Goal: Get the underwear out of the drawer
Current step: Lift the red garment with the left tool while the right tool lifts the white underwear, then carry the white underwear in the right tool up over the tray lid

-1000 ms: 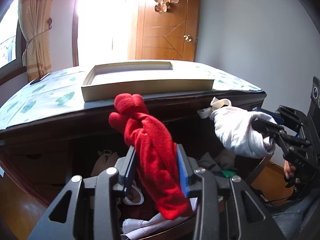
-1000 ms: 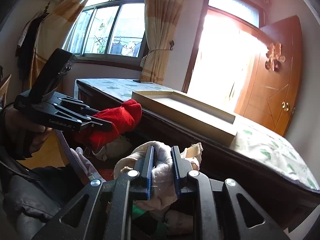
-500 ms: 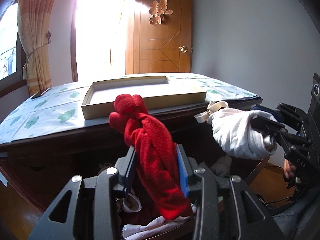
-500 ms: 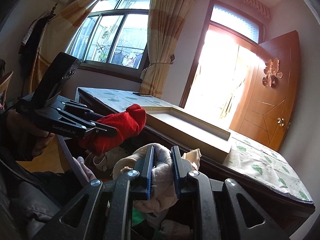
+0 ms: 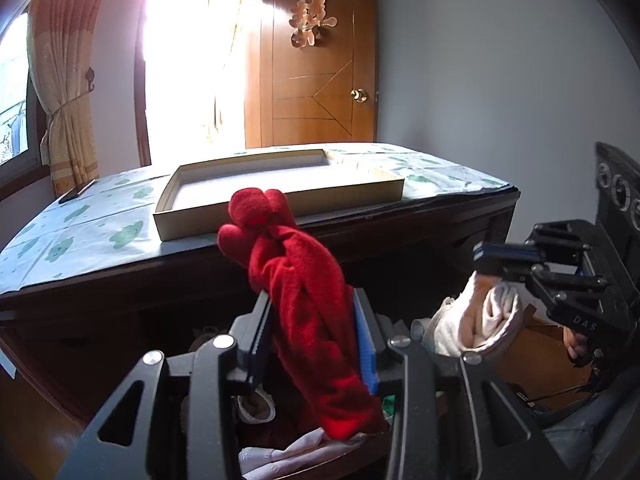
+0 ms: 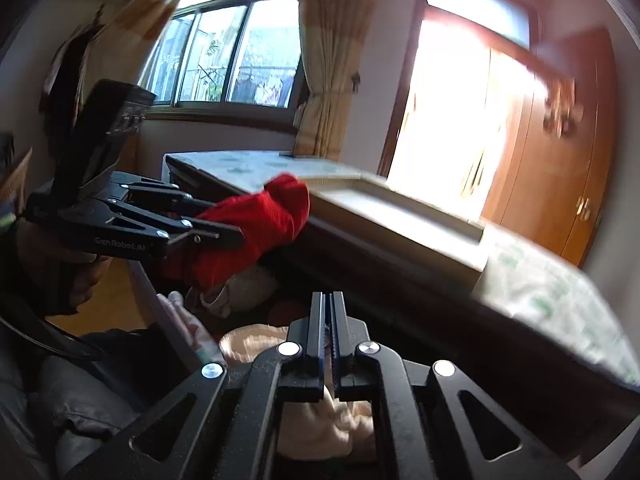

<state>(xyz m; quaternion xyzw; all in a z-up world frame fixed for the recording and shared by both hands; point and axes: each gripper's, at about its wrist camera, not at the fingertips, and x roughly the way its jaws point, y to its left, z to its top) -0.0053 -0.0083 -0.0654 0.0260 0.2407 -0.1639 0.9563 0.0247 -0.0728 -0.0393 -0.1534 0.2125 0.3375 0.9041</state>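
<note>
A red underwear bundle (image 5: 296, 280) stands up between the blue pads of my left gripper (image 5: 310, 300), which is shut on it above the open drawer (image 6: 160, 312). In the right wrist view the left gripper (image 6: 236, 236) holds the red bundle (image 6: 256, 224) near the cabinet edge. My right gripper (image 6: 330, 296) has its jaws nearly together. A pale peach-white garment (image 6: 316, 420) hangs right under the fingers, caught by a thin fold. The left wrist view shows the right gripper (image 5: 480, 256) low at the right with the pale garment (image 5: 472, 320) bunched beneath it.
A shallow cardboard tray (image 5: 280, 200) lies on the dark cabinet's leaf-patterned cover (image 5: 80, 232). More clothes (image 5: 280, 456) lie in the drawer. A wooden door (image 5: 320, 100) and a bright doorway stand behind. A person's hand (image 5: 576, 344) grips the right handle.
Both views have tilted up, showing more of the cabinet top. The right gripper has sunk lower at the right, its jaws have drawn together, and the pale garment now hangs below them.
</note>
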